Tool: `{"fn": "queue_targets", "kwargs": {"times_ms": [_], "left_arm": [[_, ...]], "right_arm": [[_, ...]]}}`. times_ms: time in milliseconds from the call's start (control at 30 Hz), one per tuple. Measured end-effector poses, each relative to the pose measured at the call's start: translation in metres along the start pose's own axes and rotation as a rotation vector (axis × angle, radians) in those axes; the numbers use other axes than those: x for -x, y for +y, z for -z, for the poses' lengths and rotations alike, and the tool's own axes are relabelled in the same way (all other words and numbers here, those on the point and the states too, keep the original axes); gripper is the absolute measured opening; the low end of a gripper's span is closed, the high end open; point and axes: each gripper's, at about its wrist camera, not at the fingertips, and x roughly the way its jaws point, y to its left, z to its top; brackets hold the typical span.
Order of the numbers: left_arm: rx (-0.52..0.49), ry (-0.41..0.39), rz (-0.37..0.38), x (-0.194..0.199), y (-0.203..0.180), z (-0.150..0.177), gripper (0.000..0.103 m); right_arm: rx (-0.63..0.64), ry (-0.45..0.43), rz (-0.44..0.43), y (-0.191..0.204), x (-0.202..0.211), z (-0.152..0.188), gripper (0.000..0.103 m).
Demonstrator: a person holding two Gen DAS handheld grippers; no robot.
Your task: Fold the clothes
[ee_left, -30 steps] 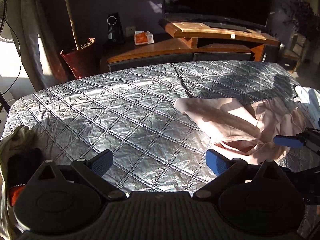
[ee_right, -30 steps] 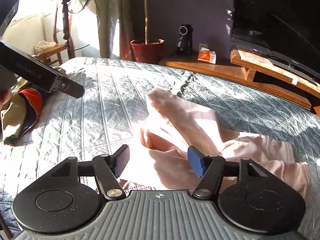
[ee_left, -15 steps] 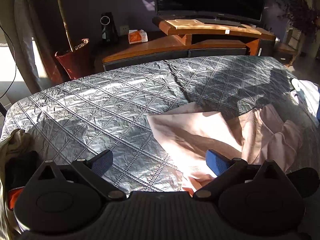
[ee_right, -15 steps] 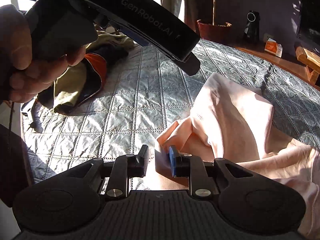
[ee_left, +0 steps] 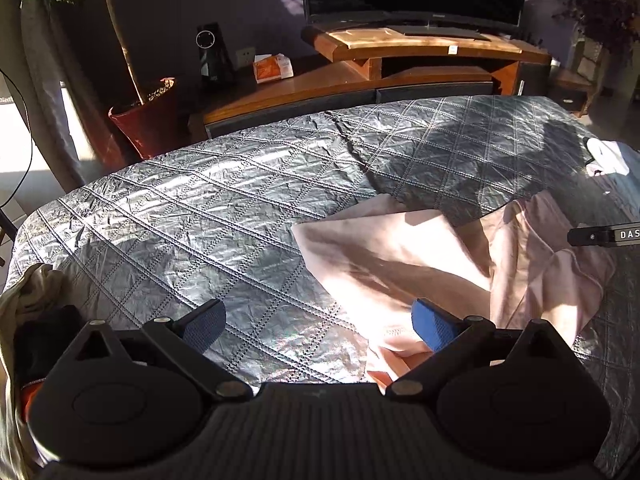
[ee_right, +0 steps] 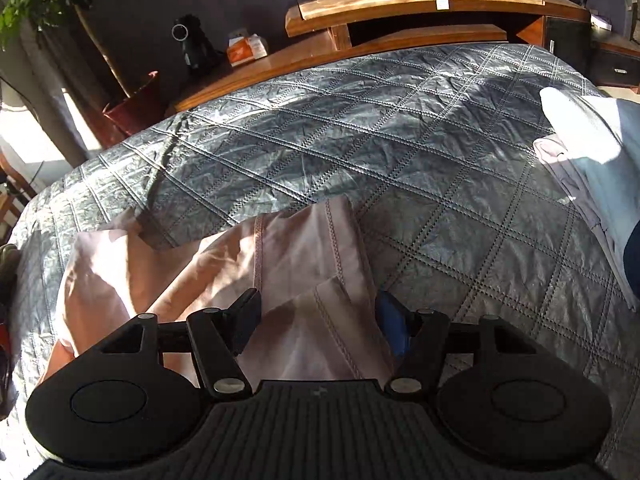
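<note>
A pale pink garment (ee_left: 400,248) lies crumpled on the grey quilted bed (ee_left: 200,220), right of centre. My left gripper (ee_left: 318,320) is open wide just above the quilt. Its right fingertip (ee_left: 432,324) is over the garment's near edge, and its left fingertip is over bare quilt. In the right wrist view the pink garment (ee_right: 304,264) shows stitched hems. My right gripper (ee_right: 320,320) stands open, with a fold of that cloth lying between its spread fingers. Part of the right gripper's body (ee_left: 600,236) shows at the right edge of the left wrist view.
White and light blue clothes (ee_right: 592,152) lie at the bed's right edge. An olive and orange jacket (ee_left: 24,320) is heaped at the left edge. Beyond the bed stand a wooden TV stand (ee_left: 420,52) and a potted plant (ee_left: 148,116).
Half a second ago the right gripper was nearly shut on the pink cloth's edge near the left gripper. It has since swung right and opened. The garment has been dragged toward the left gripper.
</note>
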Motion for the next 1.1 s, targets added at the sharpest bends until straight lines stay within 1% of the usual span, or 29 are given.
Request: {"fn": "queue_targets", "kwargs": {"times_ms": [67, 167, 200, 267, 333, 367, 433, 467, 500, 567, 633, 667, 733, 767, 800, 833, 867, 933, 1000, 1033, 1067, 1100], "left_arm": [[-0.007, 0.008, 0.0, -0.003, -0.003, 0.0, 0.099], [-0.019, 0.023, -0.001, -0.008, -0.009, 0.001, 0.099], [-0.024, 0.028, 0.0, -0.009, -0.011, 0.001, 0.099], [-0.038, 0.033, 0.002, -0.011, -0.017, 0.001, 0.099], [-0.05, 0.032, 0.005, -0.012, -0.022, 0.002, 0.099], [-0.055, 0.032, 0.007, -0.012, -0.024, 0.002, 0.1], [-0.062, 0.034, 0.01, -0.013, -0.028, 0.002, 0.1], [-0.065, 0.036, 0.011, -0.014, -0.031, 0.002, 0.1], [-0.07, 0.038, 0.012, -0.015, -0.032, 0.002, 0.1], [-0.077, 0.041, 0.011, -0.016, -0.035, 0.002, 0.1], [-0.079, 0.044, 0.011, -0.018, -0.036, 0.001, 0.1], [-0.08, 0.046, 0.011, -0.018, -0.037, 0.001, 0.1], [-0.087, 0.049, 0.012, -0.02, -0.038, 0.002, 0.1], [-0.09, 0.05, 0.013, -0.02, -0.039, 0.002, 0.1], [-0.094, 0.052, 0.012, -0.021, -0.04, 0.002, 0.1], [-0.097, 0.055, 0.012, -0.021, -0.041, 0.003, 0.1], [-0.1, 0.056, 0.01, -0.022, -0.042, 0.003, 0.1], [-0.108, 0.056, 0.0, -0.022, -0.042, 0.003, 0.1], [-0.111, 0.055, -0.023, -0.023, -0.041, 0.003, 0.101], [-0.106, 0.057, -0.043, -0.024, -0.039, 0.003, 0.101], [-0.101, 0.058, -0.063, -0.024, -0.037, 0.002, 0.101], [-0.087, 0.061, -0.077, -0.025, -0.033, 0.002, 0.101]], "right_arm": [[0.006, 0.022, -0.022, -0.002, -0.001, 0.005, 0.034], [0.123, -0.041, -0.015, 0.001, 0.027, 0.015, 0.03], [0.183, -0.049, 0.008, 0.003, 0.037, 0.019, 0.03], [0.326, -0.011, 0.068, 0.009, 0.048, 0.033, 0.03], [0.436, 0.055, 0.083, 0.013, 0.055, 0.049, 0.03], [0.456, 0.09, 0.063, 0.013, 0.058, 0.054, 0.03], [0.459, 0.161, -0.007, 0.013, 0.065, 0.06, 0.04], [0.456, 0.174, -0.018, 0.014, 0.065, 0.061, 0.051], [0.45, 0.174, -0.016, 0.015, 0.063, 0.06, 0.059], [0.439, 0.175, -0.011, 0.018, 0.06, 0.059, 0.056], [0.427, 0.175, -0.006, 0.02, 0.056, 0.058, 0.056], [0.421, 0.175, -0.004, 0.021, 0.055, 0.057, 0.058], [0.41, 0.175, 0.001, 0.024, 0.051, 0.056, 0.058], [0.404, 0.175, 0.003, 0.025, 0.049, 0.055, 0.061], [0.398, 0.175, 0.006, 0.026, 0.048, 0.055, 0.067], [0.392, 0.175, 0.008, 0.028, 0.046, 0.054, 0.068], [0.394, 0.179, 0.009, 0.027, 0.046, 0.054, 0.066], [0.404, 0.192, 0.011, 0.024, 0.048, 0.056, 0.066], [0.415, 0.204, 0.012, 0.021, 0.051, 0.057, 0.065], [0.398, 0.163, 0.004, 0.019, 0.056, 0.052, 0.065], [0.361, 0.101, -0.019, 0.018, 0.063, 0.042, 0.066], [0.321, 0.045, -0.05, 0.018, 0.069, 0.031, 0.07]]}}
